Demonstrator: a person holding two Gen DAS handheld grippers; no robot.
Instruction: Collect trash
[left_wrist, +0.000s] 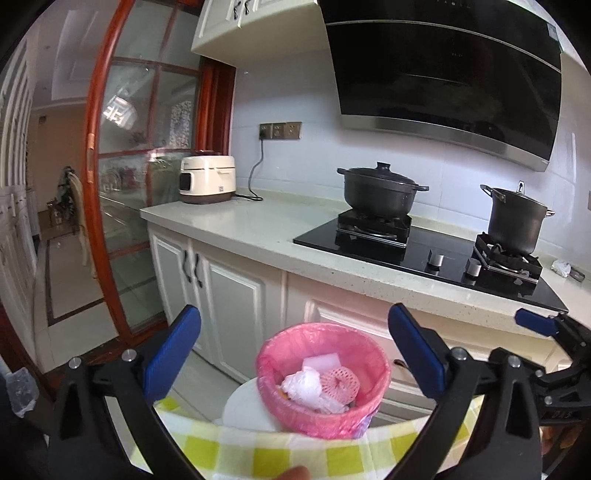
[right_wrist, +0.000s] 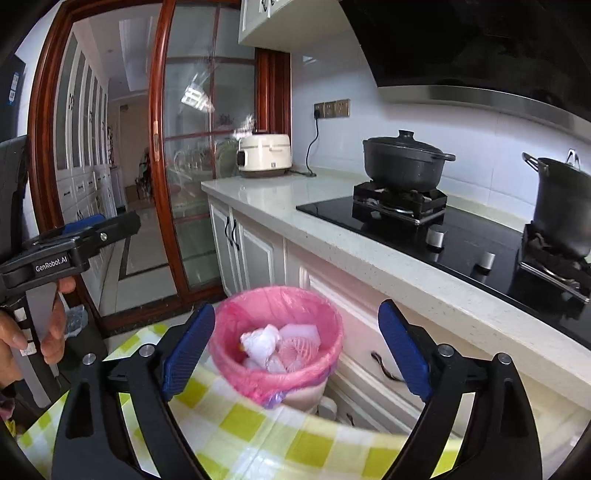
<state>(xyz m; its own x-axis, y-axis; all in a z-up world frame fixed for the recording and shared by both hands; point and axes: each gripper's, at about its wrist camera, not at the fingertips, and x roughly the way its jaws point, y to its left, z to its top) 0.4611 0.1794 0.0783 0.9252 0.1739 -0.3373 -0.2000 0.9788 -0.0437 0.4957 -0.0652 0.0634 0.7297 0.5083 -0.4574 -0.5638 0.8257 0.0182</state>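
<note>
Both hand-held grippers, left (left_wrist: 295, 354) and right (right_wrist: 297, 350), gape empty above the pink-lined bin (left_wrist: 323, 380); its base seems hidden.

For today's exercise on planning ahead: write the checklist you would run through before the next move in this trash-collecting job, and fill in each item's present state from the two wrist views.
1. Left claw open and empty: ok, nothing between its blue pads.
2. Right claw open and empty: ok.
3. Bin upright, pink liner over the rim: ok.
4. Collected trash inside the bin, white crumpled paper and pink foam net: ok.
5. Counter free of trash: not ok, a crumpled white scrap lies right of the stove.
6. Room left in the bin: ok, the contents sit below the rim.
</note>
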